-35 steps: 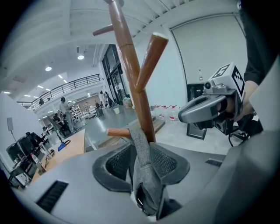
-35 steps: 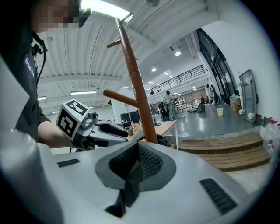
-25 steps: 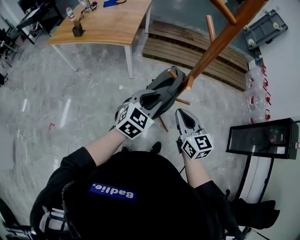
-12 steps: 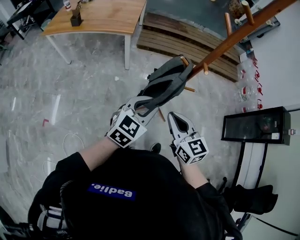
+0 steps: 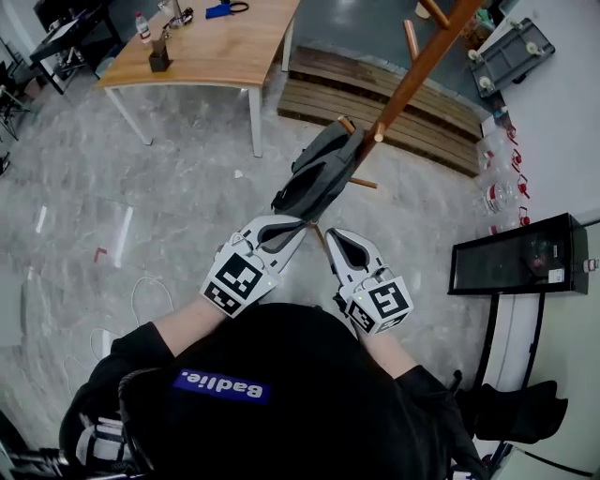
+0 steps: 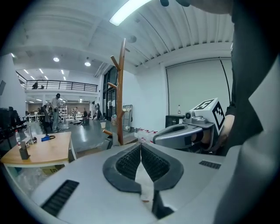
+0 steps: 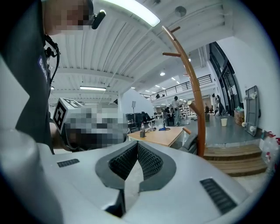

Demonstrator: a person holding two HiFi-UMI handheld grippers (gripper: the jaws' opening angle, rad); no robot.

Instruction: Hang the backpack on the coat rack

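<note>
Both bare forearms are stretched forward from black sleeves, and the two claws are held side by side, nearly level, tips angled in toward each other just short of the backpack (image 5: 319,169). The backpack is seen hung on a lower peg of the wooden coat rack (image 5: 412,80), its near end close to the left claw (image 5: 300,223), with no contact made out. The left claw's jaws are being closed right now, the ribbed pads all but met in its own view, and nothing is caught between them. The right claw (image 5: 330,234) is clenched on nothing as well. Only in the head view are the strap over the peg and the claws' spacing laid out from above, along with a wooden bench (image 5: 225,42) carrying a bottle (image 5: 141,23) and a dark holder (image 5: 157,61). From the gripper views alone the rack's full height is given, up to a ribbed ceiling with strip lights, plus a railed upper gallery and distant people. White lettering on a blue patch (image 5: 221,385) on the black top is read, upside-down, as "Badlie."; black-and-white square markers are carried on each claw's cube.
</note>
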